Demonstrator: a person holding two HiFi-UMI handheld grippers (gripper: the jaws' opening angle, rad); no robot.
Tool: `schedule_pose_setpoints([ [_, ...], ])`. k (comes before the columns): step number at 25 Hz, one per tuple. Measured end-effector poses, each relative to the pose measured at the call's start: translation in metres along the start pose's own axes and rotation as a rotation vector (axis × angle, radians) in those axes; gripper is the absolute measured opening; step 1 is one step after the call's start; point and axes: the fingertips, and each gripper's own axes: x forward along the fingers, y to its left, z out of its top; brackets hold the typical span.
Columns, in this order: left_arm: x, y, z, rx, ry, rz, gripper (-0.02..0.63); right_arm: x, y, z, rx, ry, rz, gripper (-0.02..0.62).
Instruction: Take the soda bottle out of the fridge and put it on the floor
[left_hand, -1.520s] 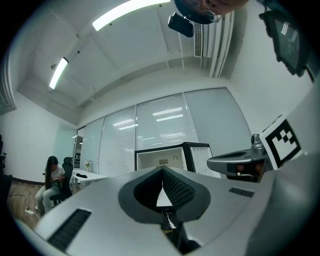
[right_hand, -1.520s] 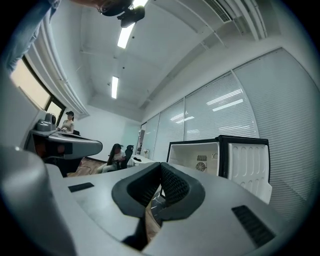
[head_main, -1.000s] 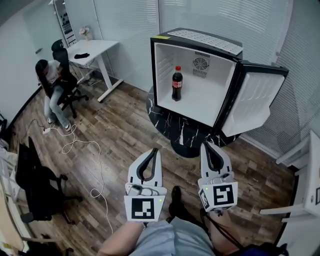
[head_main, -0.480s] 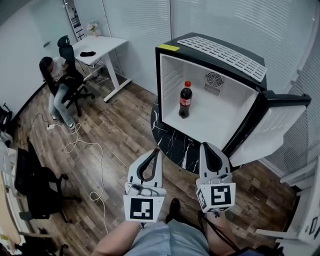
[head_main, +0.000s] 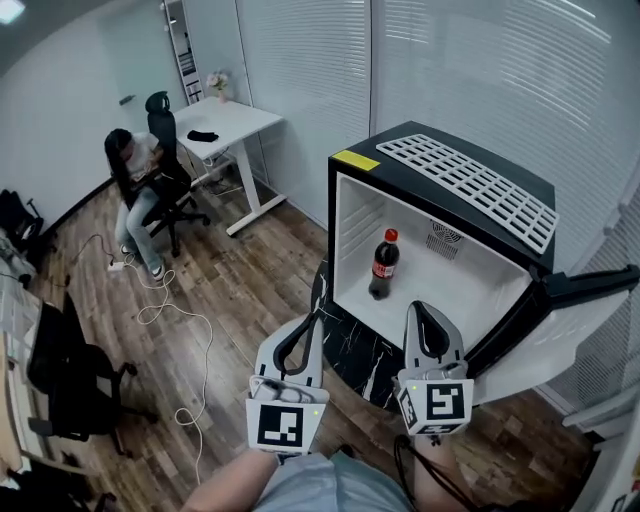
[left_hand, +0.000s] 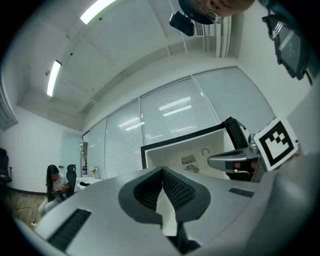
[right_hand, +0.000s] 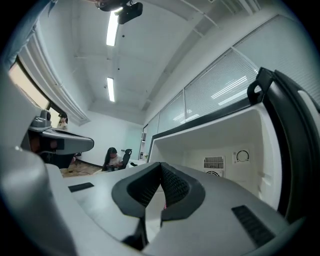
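A small fridge with a black case and white lining (head_main: 455, 172) stands open on a round black marble-patterned table (head_main: 358, 352), most of which is hidden beneath it. The fridge's white-lined door (head_main: 560, 335) is swung out at 3 o'clock, and the right edge of the head view cuts it off.

The left gripper (head_main: 313, 319), grey-white with black ribbed pads, is clenched. In the left gripper view (left_hand: 162, 171) its jaw tips meet and nothing lies between them; only the white fridge interior shows through the gap lower down. The right gripper (head_main: 424, 306) is pressed shut and empty as well, its tips together in its own view (right_hand: 160, 166). Both point toward the fridge opening and touch nothing. The arms carrying them are cut off at the bottom of the head view.

The dark plastic soda bottle with a red cap and red label (head_main: 383, 264) stands upright on the fridge floor, toward the 9 o'clock side of the cavity. It is at 1 o'clock from the left gripper and 11 o'clock from the right, apart from both. Neither gripper view shows it clearly, as the closed jaws block that part of the interior.
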Motion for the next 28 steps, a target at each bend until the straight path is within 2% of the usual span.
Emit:
schedule_pose_setpoints([
  [6,0.020,0.013,-0.008,0.005,0.014,0.023,0.017,0.034,-0.005,-0.003,-0.009,-0.006,0.029,0.014],
  [12,0.046,0.027,-0.037,-0.051,0.053,0.019,0.017,0.064,0.000,-0.024,-0.023,0.046,0.042,0.014],
  [19,0.097,0.025,-0.066,-0.100,0.072,-0.064,0.017,0.098,-0.014,-0.049,-0.030,0.104,0.001,0.014],
  [28,0.164,0.010,-0.081,-0.099,0.066,-0.195,0.017,0.143,-0.046,-0.059,-0.028,0.104,-0.078,0.014],
])
